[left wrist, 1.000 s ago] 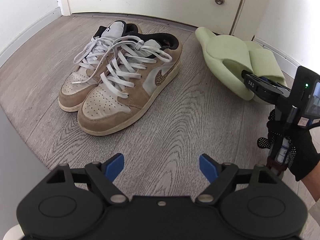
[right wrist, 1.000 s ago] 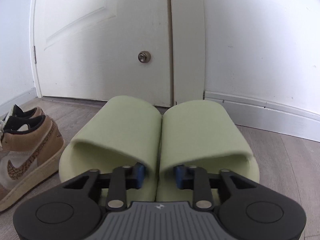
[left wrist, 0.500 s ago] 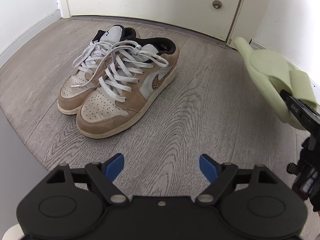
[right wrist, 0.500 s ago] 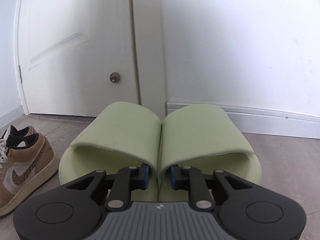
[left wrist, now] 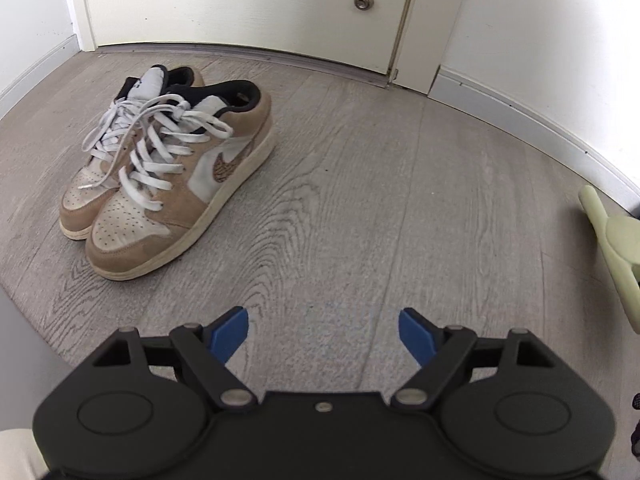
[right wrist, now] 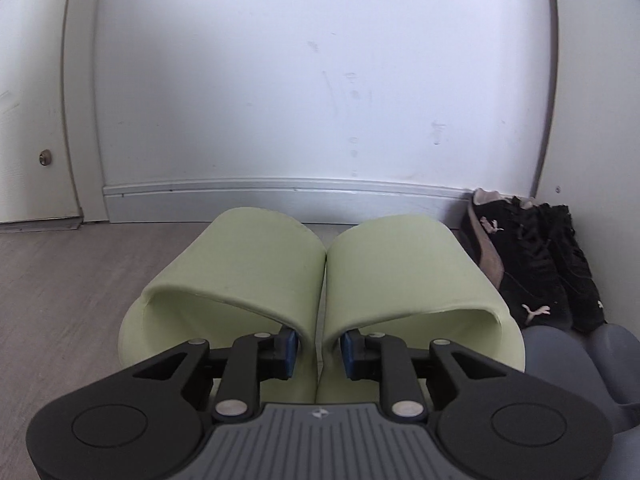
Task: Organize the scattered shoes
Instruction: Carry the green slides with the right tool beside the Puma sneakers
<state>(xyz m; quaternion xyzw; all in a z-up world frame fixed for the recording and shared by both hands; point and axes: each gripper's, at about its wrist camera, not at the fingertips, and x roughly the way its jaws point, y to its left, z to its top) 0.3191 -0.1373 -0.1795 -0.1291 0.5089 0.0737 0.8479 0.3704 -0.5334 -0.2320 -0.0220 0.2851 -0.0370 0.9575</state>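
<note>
A pair of pale green slides (right wrist: 248, 264) hangs pressed side by side in my right gripper (right wrist: 318, 346). Its blue pads pinch the two inner strap edges together, and the jaws are opening slightly with the straps still between them. In the left wrist view only an edge of the green slides (left wrist: 616, 240) shows at the far right. A pair of tan and white sneakers (left wrist: 172, 172) stands side by side on the wood floor near the door. My left gripper (left wrist: 324, 332) hovers over bare floor, open, with nothing between its fingers.
A pair of black sneakers (right wrist: 536, 264) sits in the corner against the wall at the right. Grey rounded footwear (right wrist: 580, 360) lies just in front of them. A white baseboard (right wrist: 280, 200) runs along the wall, and a white door (left wrist: 240, 0) is at the back left.
My right gripper has swung right with the green slides, away from the tan sneakers and door, to face the wall and black sneakers. In the left view the slides slid to the right edge.
</note>
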